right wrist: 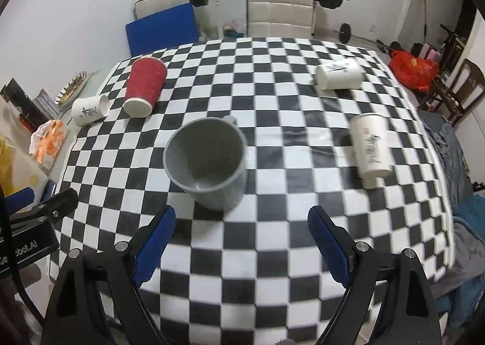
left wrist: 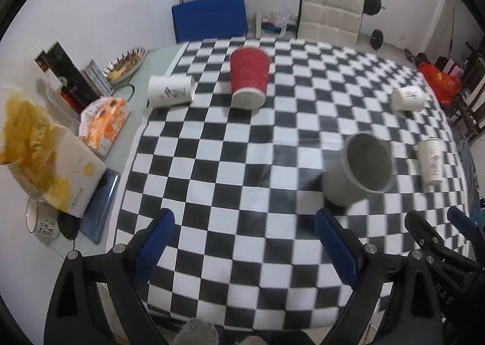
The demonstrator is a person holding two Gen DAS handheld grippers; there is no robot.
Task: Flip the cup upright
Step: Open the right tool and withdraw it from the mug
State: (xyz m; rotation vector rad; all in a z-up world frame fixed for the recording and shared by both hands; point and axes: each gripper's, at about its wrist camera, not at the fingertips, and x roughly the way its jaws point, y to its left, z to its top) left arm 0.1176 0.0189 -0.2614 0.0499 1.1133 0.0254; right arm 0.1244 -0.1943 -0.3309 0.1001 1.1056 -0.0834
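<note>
A grey mug (right wrist: pixel 206 160) stands upright on the checkered cloth, just ahead of my right gripper (right wrist: pixel 241 242), which is open and empty; the mug also shows in the left wrist view (left wrist: pixel 360 169). My left gripper (left wrist: pixel 244 242) is open and empty over the near cloth. A red ribbed paper cup (left wrist: pixel 249 78) (right wrist: pixel 144 87) rests wide end down, narrow base up. A white paper cup (left wrist: pixel 171 91) (right wrist: pixel 90 110) lies on its side at far left. Another white cup (left wrist: pixel 407 98) (right wrist: pixel 339 73) lies on its side at far right. A tall white cup (left wrist: pixel 431 161) (right wrist: pixel 370 148) stands upside down.
The table (left wrist: pixel 242 181) carries a black-and-white checkered cloth. At its left edge are a snack bag (left wrist: pixel 39 145), an orange packet (left wrist: pixel 103 122), books (left wrist: pixel 69 78), a plate (left wrist: pixel 125 64) and a mug (left wrist: pixel 41 220). Chairs (left wrist: pixel 329 16) and a barbell rack stand behind.
</note>
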